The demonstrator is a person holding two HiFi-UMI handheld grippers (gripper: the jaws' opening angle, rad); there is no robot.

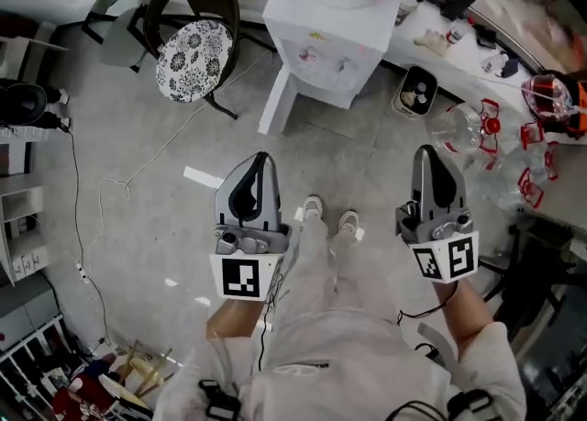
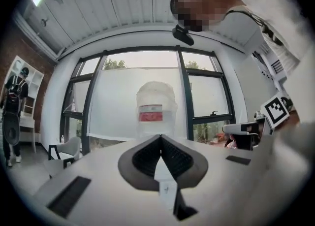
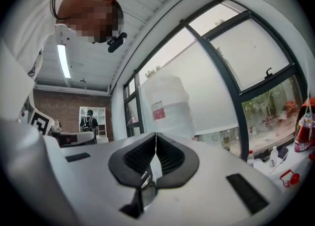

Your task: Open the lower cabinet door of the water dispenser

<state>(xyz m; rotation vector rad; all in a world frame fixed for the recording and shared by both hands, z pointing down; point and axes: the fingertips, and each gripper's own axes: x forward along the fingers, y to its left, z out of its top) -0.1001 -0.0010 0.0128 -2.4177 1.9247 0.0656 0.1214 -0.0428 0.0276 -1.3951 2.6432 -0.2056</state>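
- Two grippers are held level and side by side in front of the person's body, the left gripper point(image 1: 260, 162) and the right gripper point(image 1: 431, 153); both aim towards the water dispenser point(image 1: 323, 43), which reads as lining up rather than contact
- Both sets of fingers point(image 2: 145, 160) are closed on themselves with nothing between them, as each gripper view shows the dark ribbed faces meeting at the tip; that suits an approach, though they will likely need to part to hook or pinch a door edge
- The water dispenser stands on the floor point(image 1: 165, 199), well apart from the grippers and ahead of the person's shoes point(image 1: 330, 213), with its bottle point(image 2: 156, 109) on top; both gripper views frame that bottle just above the fingertips, so the grippers sit high, at bottle level
- The lower cabinet door cannot be made out, since the head view looks steeply down on the dispenser's top and upper front; by that judgement the task is not yet begun, and the grippers must come lower and closer
- A chair point(image 1: 194, 52) with a patterned cushion stands near the dispenser's left side, something the left gripper should avoid
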